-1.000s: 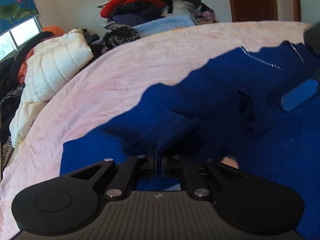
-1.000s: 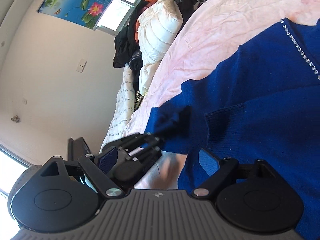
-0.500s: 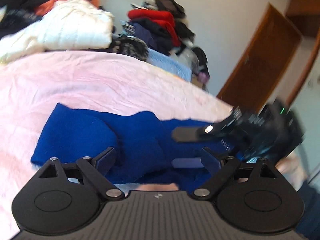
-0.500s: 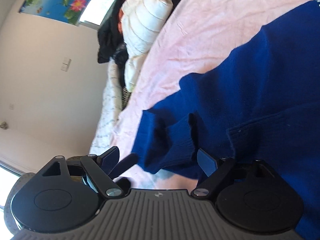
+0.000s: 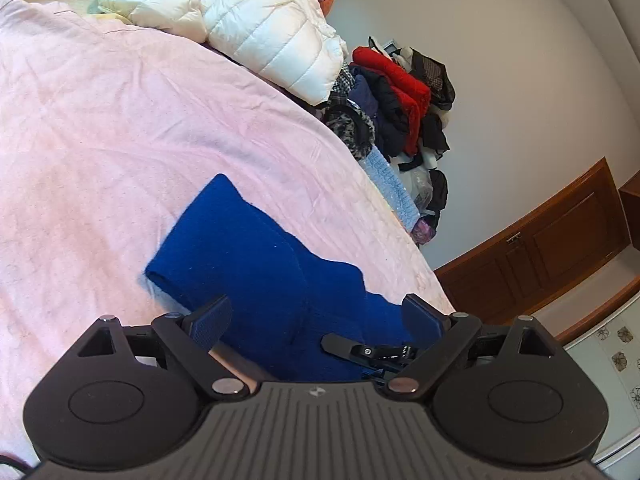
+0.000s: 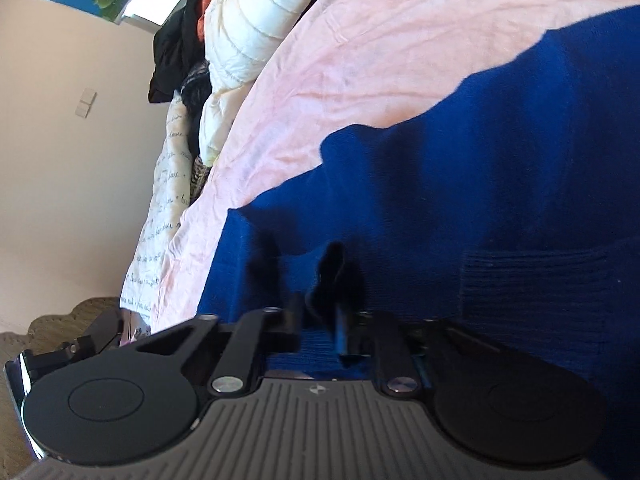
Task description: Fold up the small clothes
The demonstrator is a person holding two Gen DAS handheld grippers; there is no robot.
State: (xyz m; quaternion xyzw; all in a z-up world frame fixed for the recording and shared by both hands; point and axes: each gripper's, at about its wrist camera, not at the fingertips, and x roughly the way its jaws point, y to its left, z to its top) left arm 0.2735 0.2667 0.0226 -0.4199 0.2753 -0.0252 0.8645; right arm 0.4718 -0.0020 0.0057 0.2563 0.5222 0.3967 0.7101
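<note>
Lying on the pink bedsheet [image 5: 120,128] at frame centre, the blue sweater [image 5: 256,256] sits under the spread, released left gripper [image 5: 320,316]. Right gripper [image 6: 318,320] appears nearly clenched around its hem, though blurred.

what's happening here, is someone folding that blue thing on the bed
Yes. A person with a gripper in each hand is folding a blue sweater spread on a pink bedsheet. The left gripper is open above the sweater, holding nothing. The right gripper has its fingers nearly together around a bit of the sweater's edge near the ribbed hem, though that part is blurred, so the grip is not certain. A white puffer jacket and a pile of clothes sit at the far side of the bed.
</note>
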